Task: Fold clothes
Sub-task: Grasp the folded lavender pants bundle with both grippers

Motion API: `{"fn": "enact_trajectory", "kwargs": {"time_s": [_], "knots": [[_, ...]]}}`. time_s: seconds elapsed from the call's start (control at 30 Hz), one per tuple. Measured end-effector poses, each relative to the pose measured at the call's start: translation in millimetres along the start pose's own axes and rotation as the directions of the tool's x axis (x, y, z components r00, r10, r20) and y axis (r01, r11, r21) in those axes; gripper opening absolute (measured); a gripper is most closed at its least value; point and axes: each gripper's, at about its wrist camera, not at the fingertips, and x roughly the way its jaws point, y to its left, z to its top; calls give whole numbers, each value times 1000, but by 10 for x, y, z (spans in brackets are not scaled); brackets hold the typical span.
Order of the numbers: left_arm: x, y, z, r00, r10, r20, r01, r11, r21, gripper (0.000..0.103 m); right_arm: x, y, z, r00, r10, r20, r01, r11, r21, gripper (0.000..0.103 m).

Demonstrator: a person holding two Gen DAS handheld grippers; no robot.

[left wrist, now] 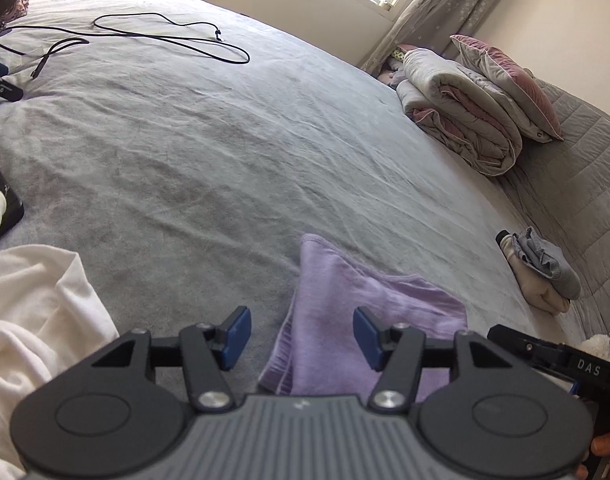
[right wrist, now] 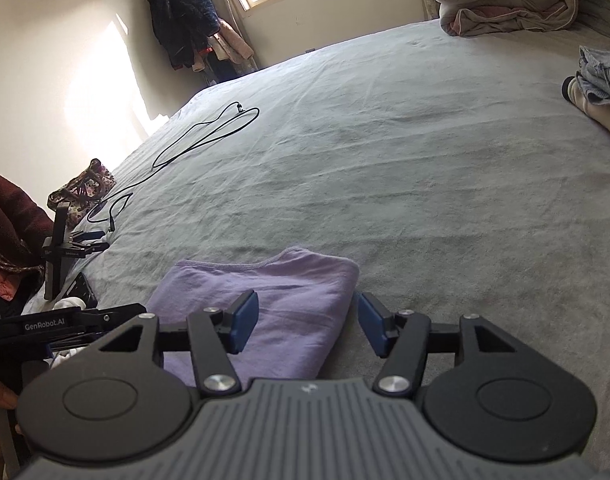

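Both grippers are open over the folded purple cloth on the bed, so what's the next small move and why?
Probably lift both grippers away from the purple cloth. It already lies folded flat on the grey bed, and the left gripper and right gripper hold nothing, pads clear of the fabric. The white garment beside it looks unfolded, so it seems the likely next piece.

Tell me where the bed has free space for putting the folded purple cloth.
The wide grey sheet is bare between the purple cloth, black cable and rolled quilt. The left edge is crowded with white clothes.
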Motion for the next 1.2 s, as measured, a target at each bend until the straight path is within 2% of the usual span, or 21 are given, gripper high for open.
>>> {"fn": "enact_trajectory", "kwargs": {"time_s": [0.13, 0.37, 0.57, 1.2], "knots": [[65, -6, 8, 1000, 21, -22, -21, 1000, -9, 60, 55, -66, 4, 999, 15, -49, -12, 998, 62, 61], [150, -206, 22, 995, 93, -19, -91, 992, 88, 60, 118, -121, -39, 995, 27, -101, -14, 992, 127, 61], [207, -243, 28, 990, 140, -23, -136, 981, 136, 60, 148, -135, -57, 994, 23, -106, -8, 990, 139, 61], [333, -210, 57, 994, 108, -11, -106, 988, 111, 60, 306, -35, -127, 999, 13, -46, -9, 996, 91, 61]]}}
